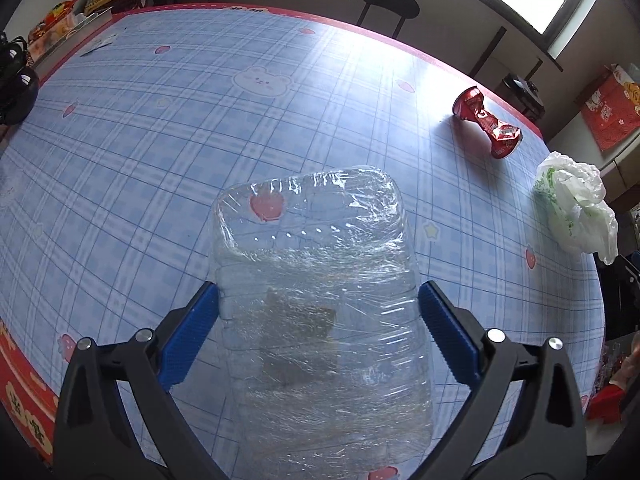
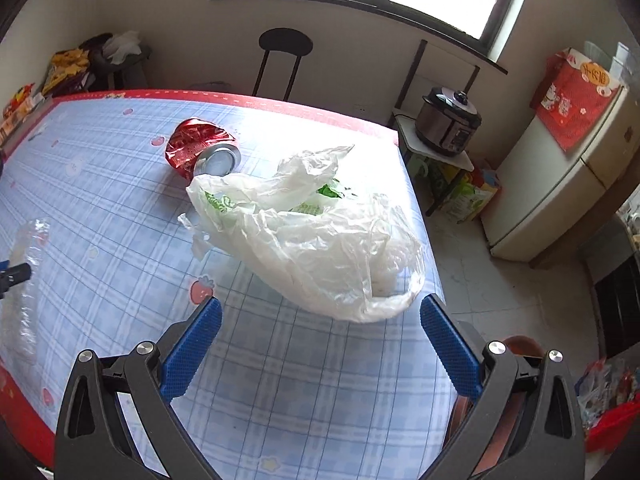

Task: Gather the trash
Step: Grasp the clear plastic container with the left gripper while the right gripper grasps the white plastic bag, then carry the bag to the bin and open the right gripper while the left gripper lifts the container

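Collection looks barely begun: the left gripper (image 1: pixel 319 312) straddles a clear film-wrapped plastic tray (image 1: pixel 316 280), contact uncertain, while the spread right gripper (image 2: pixel 320 332) faces the white plastic bag (image 2: pixel 316 232), crushed red can (image 2: pixel 200 150) untouched behind it.

Each black plastic two-finger gripper, left (image 1: pixel 319 312) and right (image 2: pixel 320 320), is fitted with blue ribbed pads (image 1: pixel 188 340) and silver round screws (image 2: pixel 496 347).

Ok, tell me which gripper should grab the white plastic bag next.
Right. The right gripper is open and empty, with the white plastic bag lying just ahead between its fingers. The left gripper already straddles the clear plastic tray, and from there the bag sits far off near the table edge.
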Demonstrator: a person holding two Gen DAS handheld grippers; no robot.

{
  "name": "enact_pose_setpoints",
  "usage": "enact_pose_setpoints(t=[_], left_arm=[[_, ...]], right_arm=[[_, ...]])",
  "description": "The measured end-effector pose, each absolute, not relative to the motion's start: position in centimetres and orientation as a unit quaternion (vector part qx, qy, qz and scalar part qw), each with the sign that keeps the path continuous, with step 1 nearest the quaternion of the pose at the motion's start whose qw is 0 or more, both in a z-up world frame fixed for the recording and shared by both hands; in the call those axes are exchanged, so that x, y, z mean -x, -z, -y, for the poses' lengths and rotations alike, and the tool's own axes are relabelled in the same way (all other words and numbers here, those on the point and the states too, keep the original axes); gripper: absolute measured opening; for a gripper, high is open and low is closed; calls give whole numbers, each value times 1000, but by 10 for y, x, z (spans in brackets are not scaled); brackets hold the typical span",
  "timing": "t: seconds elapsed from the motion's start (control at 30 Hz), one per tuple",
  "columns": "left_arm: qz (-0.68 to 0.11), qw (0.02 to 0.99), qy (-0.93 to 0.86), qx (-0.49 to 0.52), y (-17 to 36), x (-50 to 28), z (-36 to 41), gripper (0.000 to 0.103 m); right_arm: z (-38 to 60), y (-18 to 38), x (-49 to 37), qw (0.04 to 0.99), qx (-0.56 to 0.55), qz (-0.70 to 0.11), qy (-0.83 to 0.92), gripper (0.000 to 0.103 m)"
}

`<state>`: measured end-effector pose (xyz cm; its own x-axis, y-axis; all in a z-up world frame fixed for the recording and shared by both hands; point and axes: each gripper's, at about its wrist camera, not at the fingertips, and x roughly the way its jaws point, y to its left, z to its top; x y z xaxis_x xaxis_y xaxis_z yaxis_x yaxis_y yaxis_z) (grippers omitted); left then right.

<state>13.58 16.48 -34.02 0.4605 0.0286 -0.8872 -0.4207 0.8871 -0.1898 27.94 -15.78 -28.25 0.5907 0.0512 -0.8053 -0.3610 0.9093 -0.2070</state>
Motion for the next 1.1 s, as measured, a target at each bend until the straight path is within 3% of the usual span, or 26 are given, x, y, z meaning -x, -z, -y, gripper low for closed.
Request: enact_pose_setpoints(t=[0.1,0.17,0.2,0.23,0.33,0.53,1.1], left_arm=[[-483,842,-135,200,325,-122,-171,97],[-471,848,-135,204,316,-113,-174,97],[-466,850,-135,205,312,-109,-176,97],[-460,853,-135,206,307,-106,-178,97],[-444,860,-138,210,296,-98,-182,97],[-422,871,-134,212,276,-102,-181,97],[-389,903,-83,163,217,-120,-136,97]], right_arm=[[143,299,-301,860,220,-447,-111,97],[138,306,-309,850,230,-460,-113,76],[137,306,-311,847,227,-467,-112,55],[139,305,-312,847,216,-472,-113,45],[150,287,-308,862,171,-461,-123,26],[177,237,-287,899,100,-407,-127,19],[283,149,-225,953,-48,-288,-86,18]])
